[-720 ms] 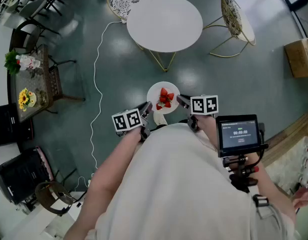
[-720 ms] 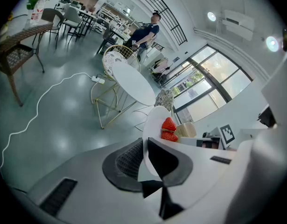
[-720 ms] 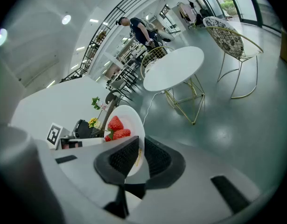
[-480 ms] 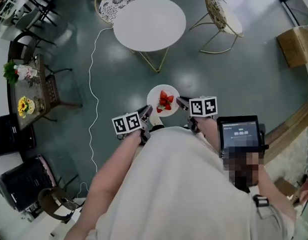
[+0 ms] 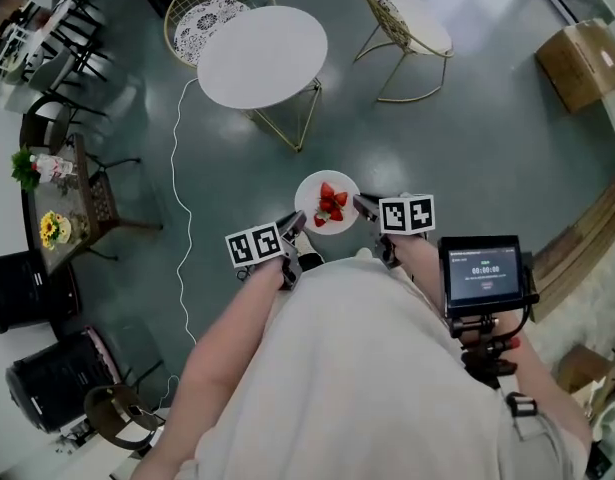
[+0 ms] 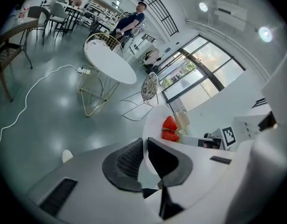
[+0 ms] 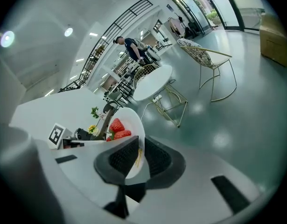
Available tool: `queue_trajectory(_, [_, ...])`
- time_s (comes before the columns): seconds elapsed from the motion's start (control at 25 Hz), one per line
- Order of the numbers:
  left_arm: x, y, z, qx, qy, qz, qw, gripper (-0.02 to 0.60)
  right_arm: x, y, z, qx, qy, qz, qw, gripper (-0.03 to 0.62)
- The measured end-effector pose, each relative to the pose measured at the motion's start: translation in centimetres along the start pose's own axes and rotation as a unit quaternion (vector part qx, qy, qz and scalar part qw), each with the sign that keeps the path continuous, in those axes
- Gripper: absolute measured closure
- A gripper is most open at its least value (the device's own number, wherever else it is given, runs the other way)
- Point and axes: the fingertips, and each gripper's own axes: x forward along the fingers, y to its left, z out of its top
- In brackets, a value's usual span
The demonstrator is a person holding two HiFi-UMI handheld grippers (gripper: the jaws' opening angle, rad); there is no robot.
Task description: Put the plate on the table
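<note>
A small white plate (image 5: 313,208) with red strawberries (image 5: 330,201) is carried above the floor, held by both grippers. My left gripper (image 5: 293,223) is shut on its left rim, and my right gripper (image 5: 364,206) is shut on its right rim. In the left gripper view the plate (image 6: 155,125) stands edge-on between the jaws, strawberries (image 6: 170,128) beyond. The right gripper view shows the plate (image 7: 132,123) clamped likewise, with strawberries (image 7: 116,129) on it. The round white table (image 5: 262,56) stands ahead, up and to the left of the plate, on gold wire legs.
Two gold wire chairs (image 5: 205,13) (image 5: 412,23) flank the round table. A white cable (image 5: 177,168) runs over the dark floor at left. A side table with flowers (image 5: 55,206) stands far left, a cardboard box (image 5: 577,63) at right. A person (image 6: 129,21) stands far off.
The round table and chairs have shifted left and slightly down in the head view as the view turned. Both grippers keep the plate in the same hold.
</note>
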Motion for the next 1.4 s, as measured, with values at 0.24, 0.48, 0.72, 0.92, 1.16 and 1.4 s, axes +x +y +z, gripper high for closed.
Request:
queue_trajectory(0.24, [1.4,-2.5,-2.1,0.0,0.002,0.0,1.0,0.543,-2.9,-1.9,-0.5,-0.002,-0.009,0.002,1.0,0.548])
queue_trajectory(0.48, [1.5,-6.7,-3.3,0.008,0.003,-0.001,1.0,0.543,-7.5,-2.2,-0.3,-0.002,-0.019,0.003,1.0,0.548])
queue_trajectory(0.72, [2.8,-8.3,-4.5,0.017,0.006,-0.004,0.9998,0.543,-9.4,-3.8,-0.6,-0.001,-0.036,0.005,0.999,0.548])
queue_trajectory(0.92, [3.9,-8.3,-5.1,0.025,0.014,-0.005,0.9996,0.543,-9.5,-5.0,-1.3,0.007,-0.045,0.006,0.999,0.548])
queue_trajectory(1.16, [5.2,-8.7,-4.9,0.037,0.027,-0.009,0.9989,0.543,-9.8,-6.2,-1.1,0.021,-0.062,0.007,0.998,0.548])
queue_trajectory(1.4, [6.1,-9.2,-4.1,0.049,0.04,-0.016,0.9979,0.543,-10.1,-6.9,-0.6,0.041,-0.076,0.01,0.996,0.549])
